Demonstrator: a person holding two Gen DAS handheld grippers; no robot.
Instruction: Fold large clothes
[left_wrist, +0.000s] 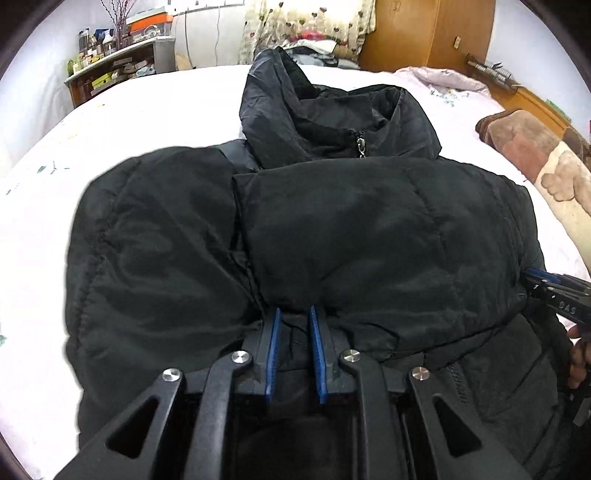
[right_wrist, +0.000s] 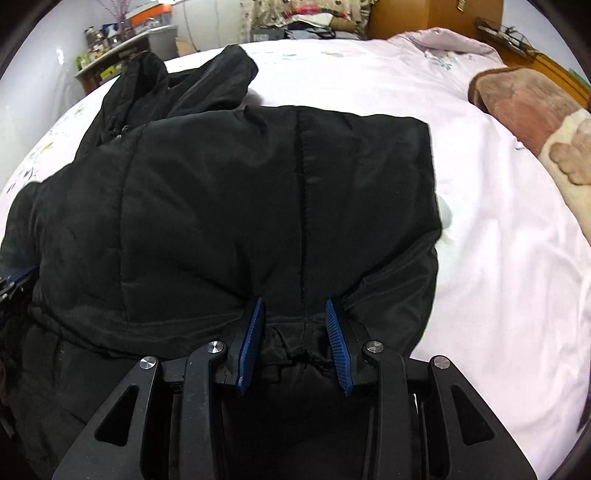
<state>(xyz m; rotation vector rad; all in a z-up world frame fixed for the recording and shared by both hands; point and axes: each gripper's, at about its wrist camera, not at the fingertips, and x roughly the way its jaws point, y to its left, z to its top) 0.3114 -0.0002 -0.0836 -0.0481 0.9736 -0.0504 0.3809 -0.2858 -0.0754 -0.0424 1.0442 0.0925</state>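
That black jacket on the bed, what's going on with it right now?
A person is folding the black jacket on the bed with a gripper in each hand. Its lower part is already doubled up over the body, and the collar lies at the far end. The right gripper has bunched fabric between its jaws at the near edge. The left gripper sits at the same edge, jaws slightly apart with fabric between them.

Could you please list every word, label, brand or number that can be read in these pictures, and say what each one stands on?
"OAS": pale letters on the black body of the right gripper, at the right edge of the left wrist view; the word may be cut off.
The boxes and bottles on the shelf carry labels too small and blurred to read.
The black jacket shows no readable label or brand.
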